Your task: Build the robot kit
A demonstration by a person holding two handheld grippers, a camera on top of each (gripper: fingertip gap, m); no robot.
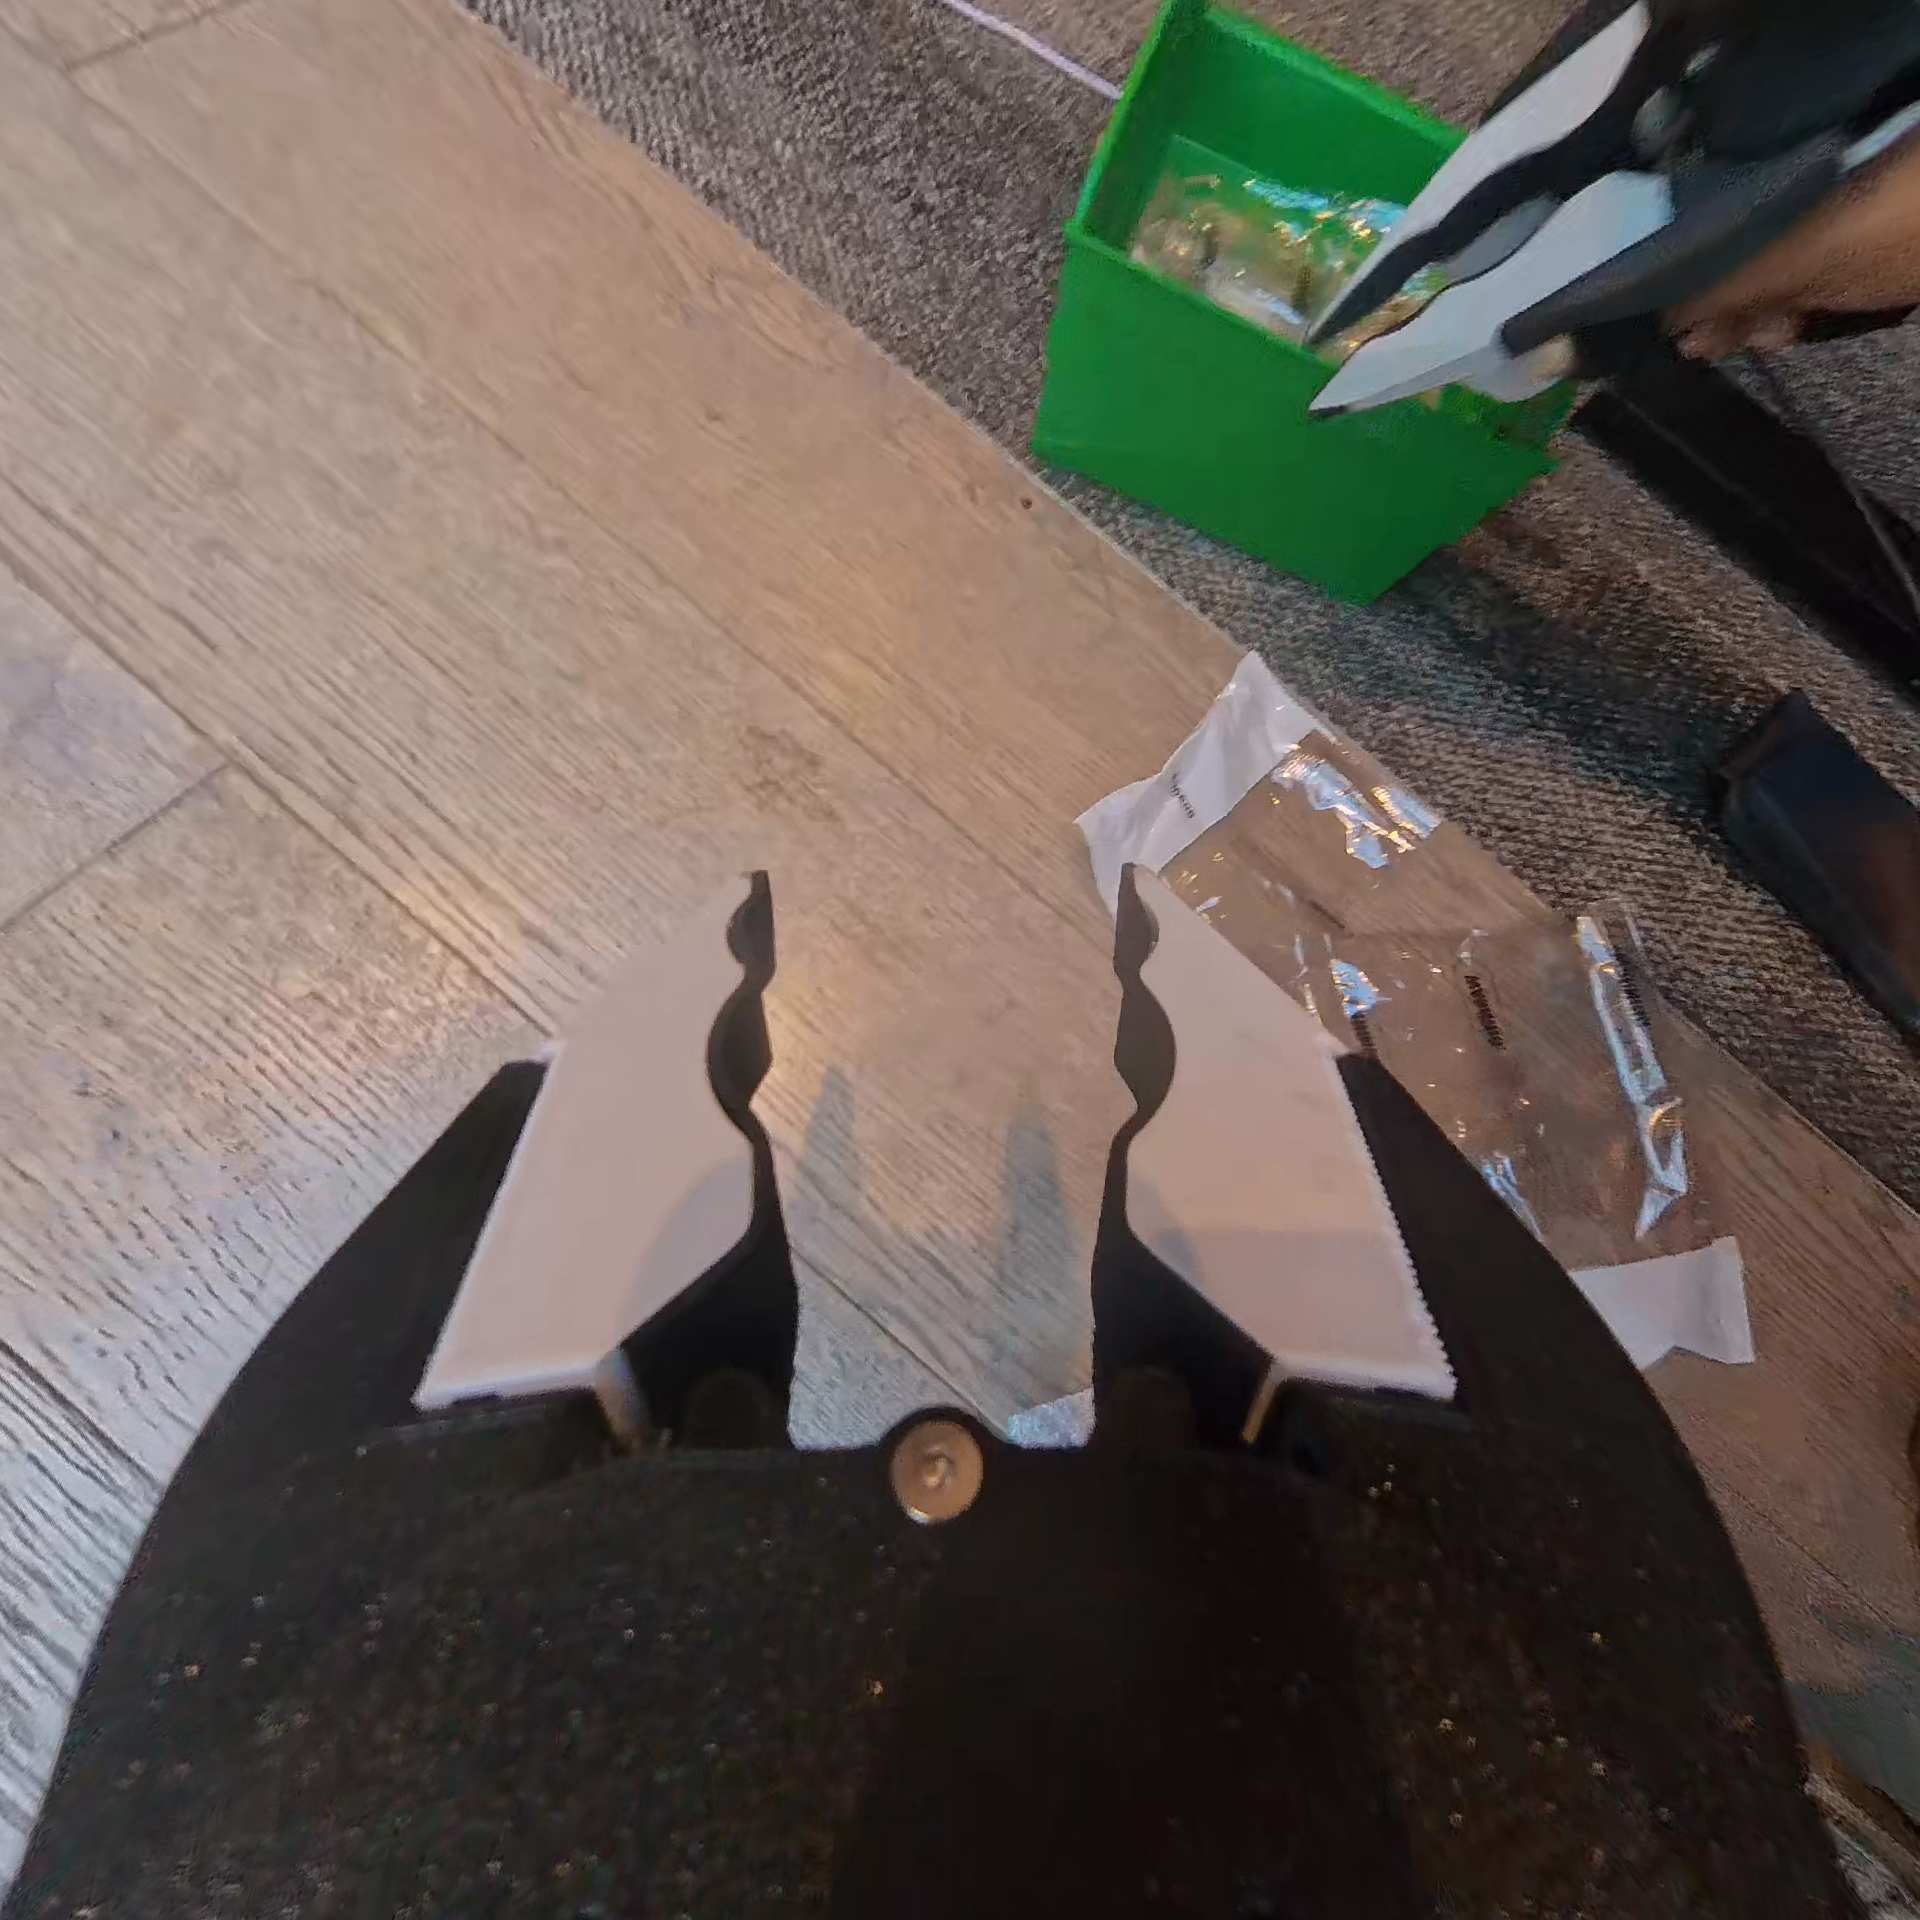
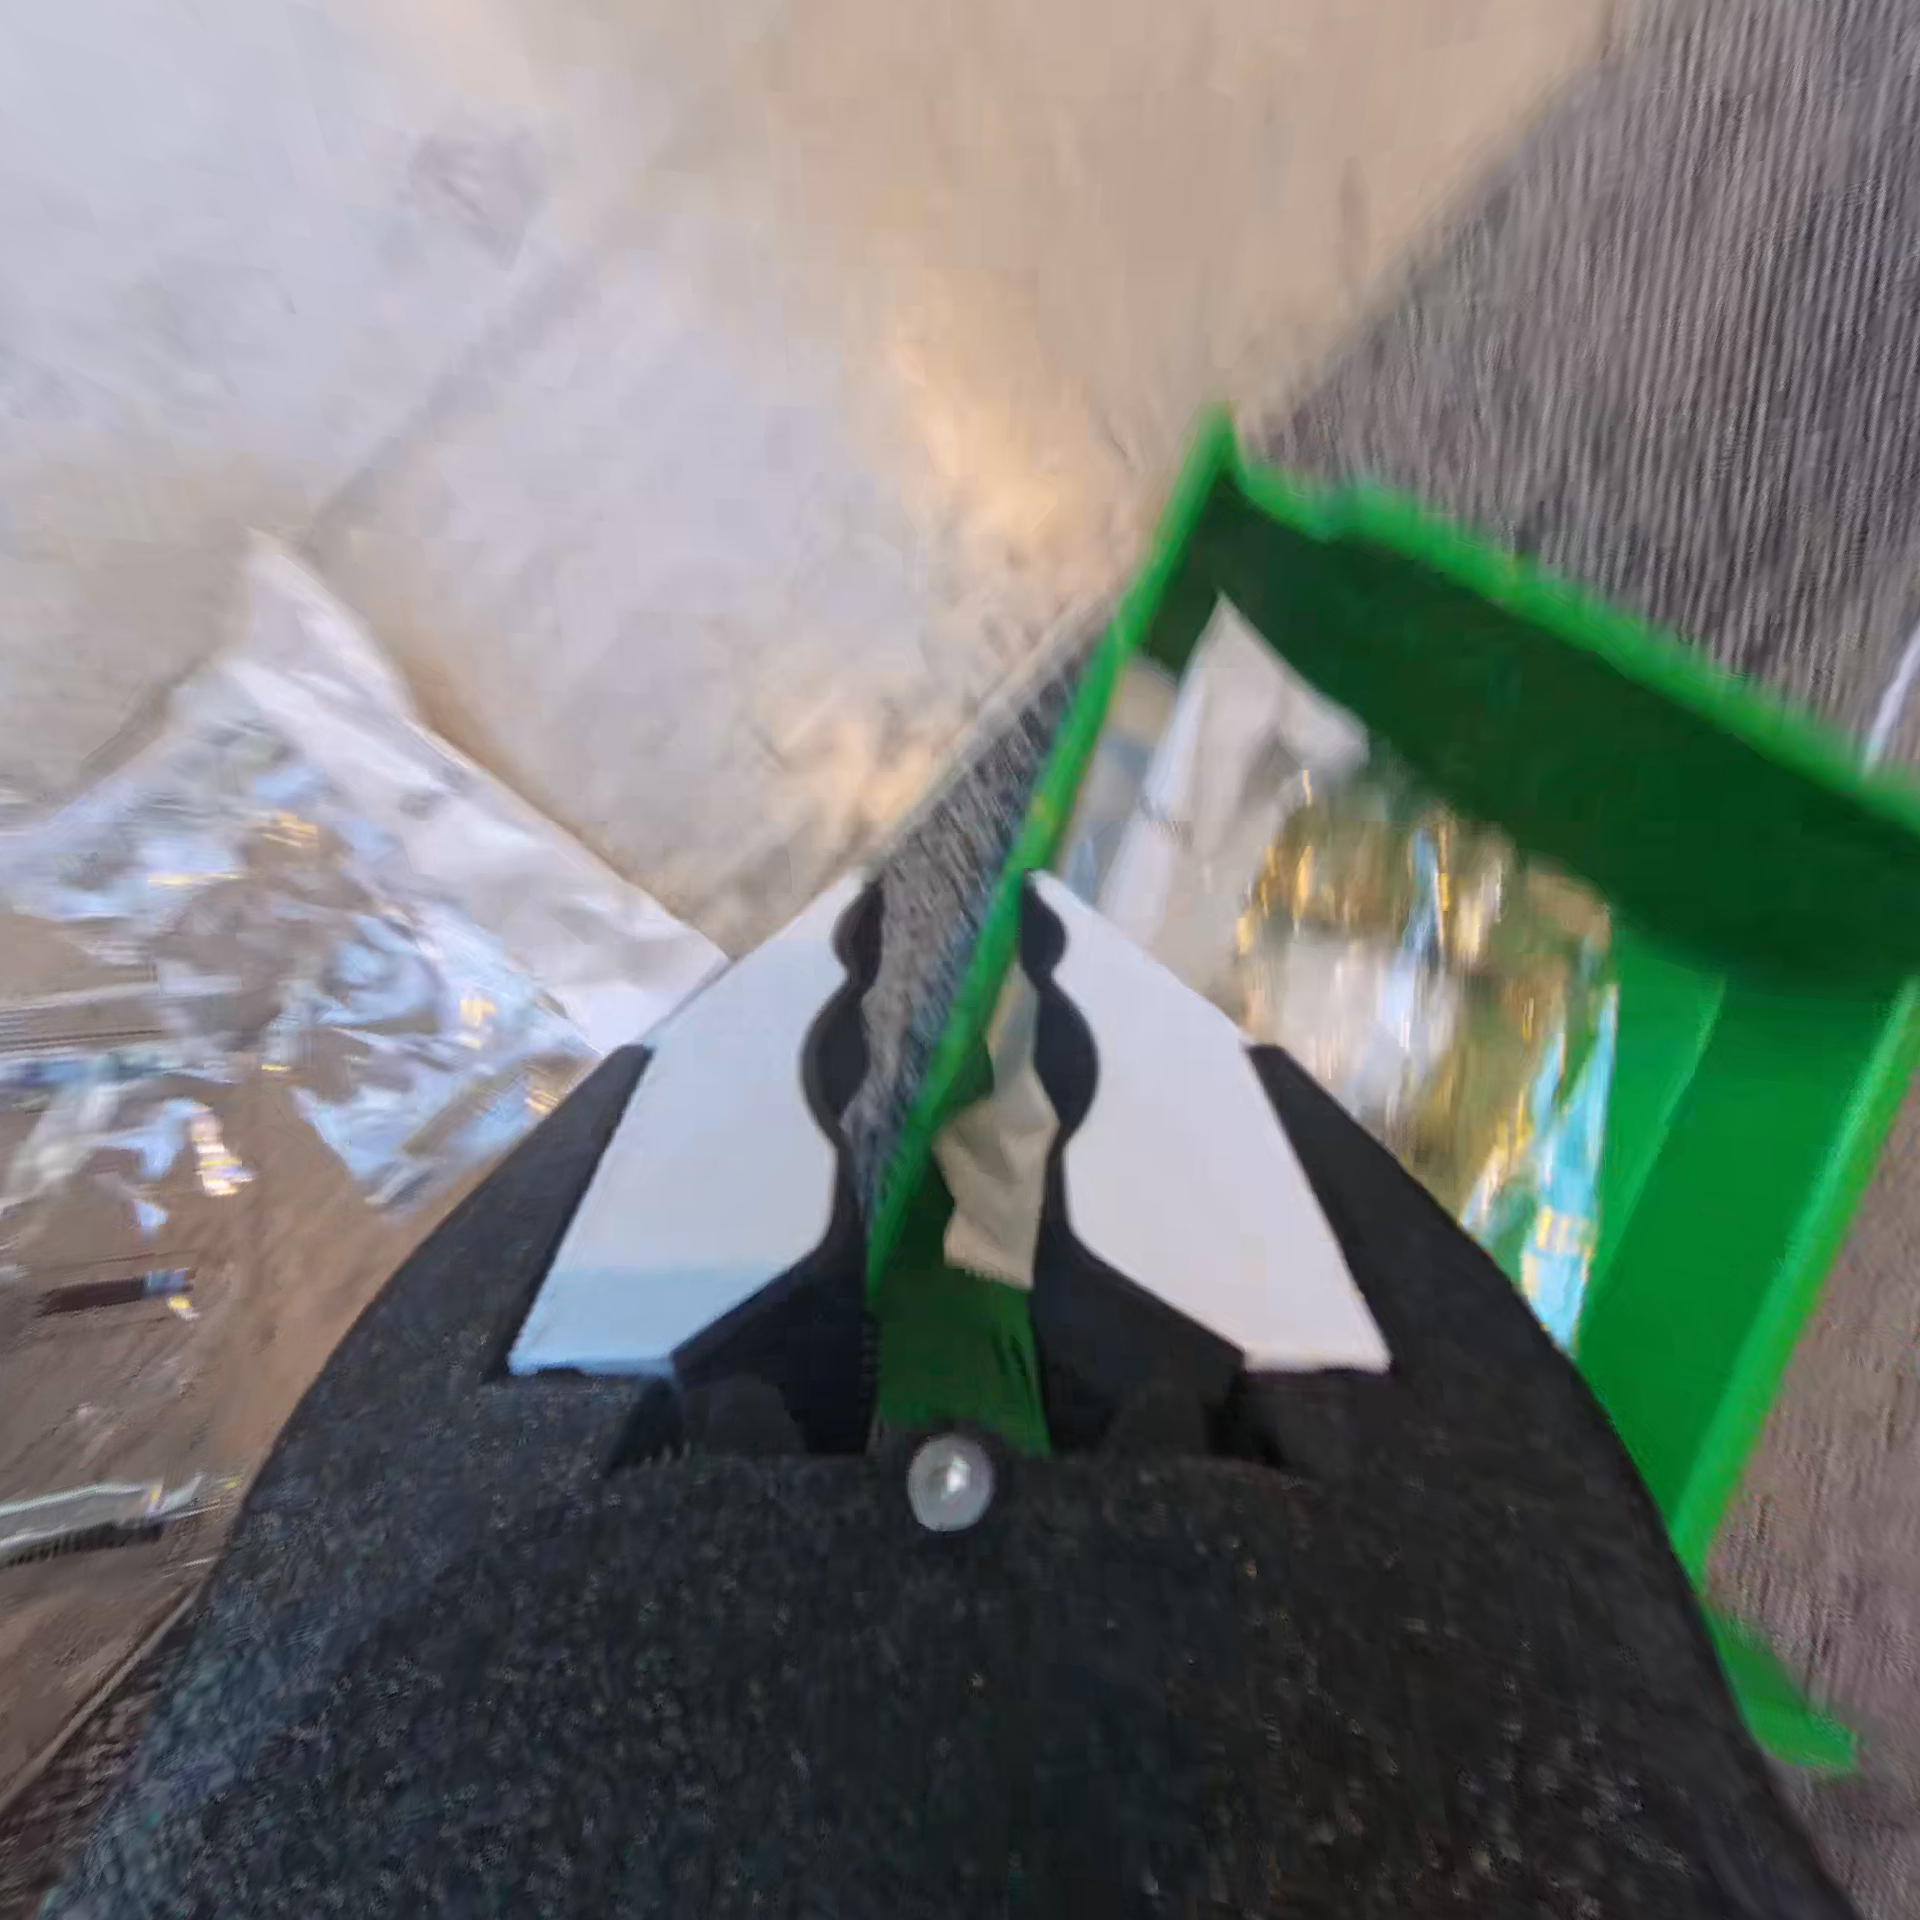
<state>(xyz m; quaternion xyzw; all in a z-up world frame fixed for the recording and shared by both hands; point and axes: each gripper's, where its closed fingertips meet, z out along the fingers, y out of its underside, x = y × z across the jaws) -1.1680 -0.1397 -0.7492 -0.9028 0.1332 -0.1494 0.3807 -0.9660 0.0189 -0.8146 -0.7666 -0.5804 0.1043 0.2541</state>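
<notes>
Floor planks (image 1: 436,540) in pale wood grain fill most of what you see from your left wrist view, and a grey carpet (image 1: 1558,665) meets them along a diagonal edge running toward the upper left. On the carpet, just past that edge, stands the green bin (image 1: 1195,436), open at the top, with shiny clear packets of small gold-coloured hardware (image 1: 1247,239) lying inside it. Nearer to you, clear plastic bags (image 1: 1455,997) with white paper headers lie flat and crumpled across the floor beside the carpet edge; one of them shows a thin dark spring-like part inside.

Your left gripper (image 1: 943,883) hangs above bare floor with its fingers spread wide and nothing between them; the right finger tip sits just over the near corner of the plastic bags. Your right gripper (image 1: 1325,369) is over the near wall of the green bin, held by a hand at the upper right corner of the view.

The right wrist view is badly smeared, but you can see the bin's near wall (image 2: 977,1049) running up between the fingers, which stand at a narrow gap. A pale scrap of paper or bag (image 2: 997,1164) lies against the right finger inside the bin; you cannot tell whether it is gripped.
</notes>
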